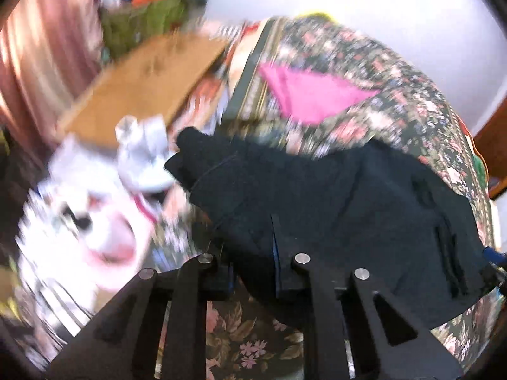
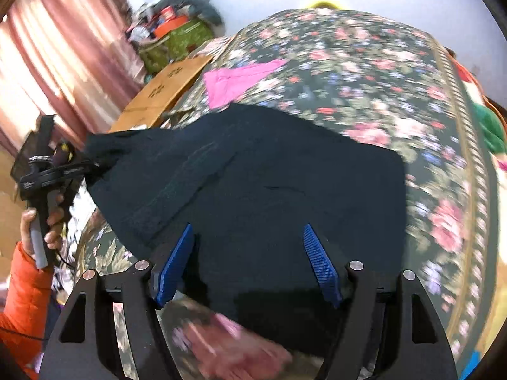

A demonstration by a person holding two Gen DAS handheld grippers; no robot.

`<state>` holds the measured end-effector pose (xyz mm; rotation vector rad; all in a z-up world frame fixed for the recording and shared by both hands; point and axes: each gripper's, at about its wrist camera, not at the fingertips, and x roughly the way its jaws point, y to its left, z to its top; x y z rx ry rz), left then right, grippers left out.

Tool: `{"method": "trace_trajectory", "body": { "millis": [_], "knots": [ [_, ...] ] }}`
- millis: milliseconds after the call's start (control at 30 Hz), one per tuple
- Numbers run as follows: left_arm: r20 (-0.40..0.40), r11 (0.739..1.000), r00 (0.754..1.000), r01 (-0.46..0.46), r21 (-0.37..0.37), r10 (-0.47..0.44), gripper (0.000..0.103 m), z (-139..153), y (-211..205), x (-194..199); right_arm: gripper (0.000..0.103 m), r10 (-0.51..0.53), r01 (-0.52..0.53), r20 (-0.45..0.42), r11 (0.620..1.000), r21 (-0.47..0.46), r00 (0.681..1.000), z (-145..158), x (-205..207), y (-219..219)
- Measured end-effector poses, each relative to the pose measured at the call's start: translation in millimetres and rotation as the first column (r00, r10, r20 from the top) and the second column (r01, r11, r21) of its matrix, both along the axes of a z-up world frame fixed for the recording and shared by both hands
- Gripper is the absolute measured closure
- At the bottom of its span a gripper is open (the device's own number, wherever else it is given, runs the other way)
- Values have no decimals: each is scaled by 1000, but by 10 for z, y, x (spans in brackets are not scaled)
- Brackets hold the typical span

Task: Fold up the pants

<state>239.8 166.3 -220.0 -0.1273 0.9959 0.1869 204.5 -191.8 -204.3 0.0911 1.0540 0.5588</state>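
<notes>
**Q:** where are the pants rn?

**A:** On my feed the dark pants are spread on the floral bed, near a pink cloth. My left gripper is clamped on a pants edge, lifting it. Right gripper hangs over the fabric, jaws apart, holding nothing.

One dark pair of pants, one pink cloth beyond it, one cardboard box, two grippers.
</notes>
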Motion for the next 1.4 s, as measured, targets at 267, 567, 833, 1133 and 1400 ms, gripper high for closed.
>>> {"method": "trace_trajectory", "body": {
  "millis": [267, 567, 833, 1133, 1400],
  "knots": [
    [234, 981, 958, 138, 137, -168, 88, 965, -709, 153, 35, -201, 201, -34, 979, -19, 979, -57, -151, -841],
    [328, 941, 882, 322, 103, -338, 89, 1427, -1751, 431, 35, -244, 242, -63, 969, -44, 968, -319, -207, -1051],
    [271, 871, 833, 490, 41, -482, 90, 1283, -2688, 595, 35, -223, 221, -42, 974, -38, 974, -359, -218, -1067],
    [105, 768, 764, 641, -12, -636, 89, 701, -3322, 425, 35, -221, 221, -44, 975, -17, 974, -360, -248, -1093],
    [-9, 716, 717, 697, -41, -698, 85, 373, -3487, 259, 35, -239, 240, -52, 971, 14, 970, -334, -295, -1123]
  ]
}}
